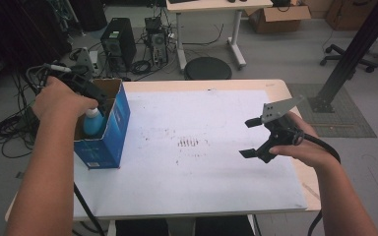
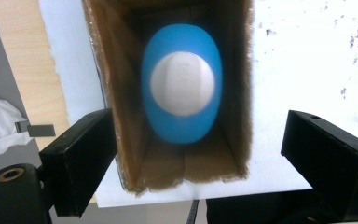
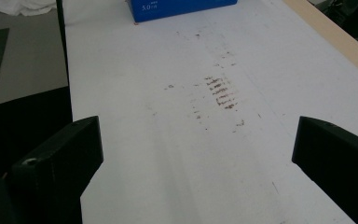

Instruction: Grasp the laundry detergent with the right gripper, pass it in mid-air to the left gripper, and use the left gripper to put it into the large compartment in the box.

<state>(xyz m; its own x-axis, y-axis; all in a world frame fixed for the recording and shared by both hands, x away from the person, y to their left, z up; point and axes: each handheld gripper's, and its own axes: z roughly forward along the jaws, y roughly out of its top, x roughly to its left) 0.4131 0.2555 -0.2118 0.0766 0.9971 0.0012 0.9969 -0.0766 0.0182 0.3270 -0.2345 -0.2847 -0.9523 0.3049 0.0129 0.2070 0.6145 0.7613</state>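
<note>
Left gripper view puts your open left fingers point(image 2: 193, 161) above the bottle point(image 2: 182, 84), standing released in the box point(image 2: 121, 93). Lift clear next; your right fingers point(image 1: 250, 138) hang open and empty.

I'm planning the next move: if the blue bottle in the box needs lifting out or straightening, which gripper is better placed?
Left. The left gripper hangs right over the open blue box, jaws open, looking down on the bottle. The right gripper sits open over the white mat, far across the table.
</note>
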